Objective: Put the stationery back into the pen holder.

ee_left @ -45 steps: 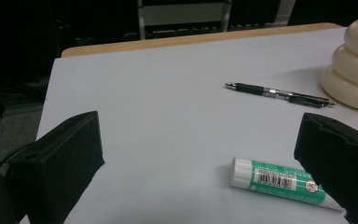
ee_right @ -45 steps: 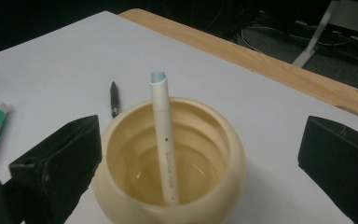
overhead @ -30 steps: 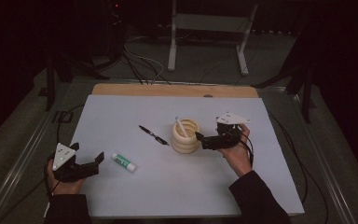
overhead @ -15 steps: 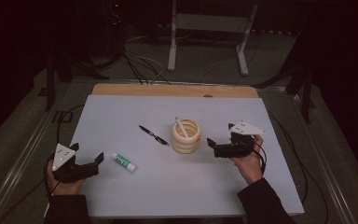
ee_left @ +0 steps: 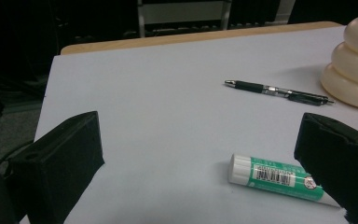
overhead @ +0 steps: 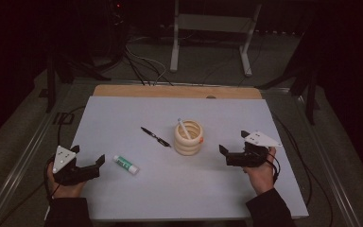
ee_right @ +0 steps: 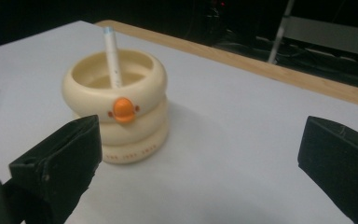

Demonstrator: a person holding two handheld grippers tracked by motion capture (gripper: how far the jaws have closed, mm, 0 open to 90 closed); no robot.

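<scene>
Since one second ago the right gripper (overhead: pixel 228 153) has drawn back from the cream ring-shaped holder (overhead: pixel 189 138) toward the right near side, and now its jaws stand wide apart and hold nothing, with the holder just left of them and a white pen (overhead: pixel 183 127) standing inside. The left gripper (overhead: pixel 94 165) rests at the near left with jaws apart, and the green glue stick (overhead: pixel 125 164) lies just right of them, near the right jaw. A black pen (overhead: pixel 154 136) lies farther off, left of the holder.
</scene>
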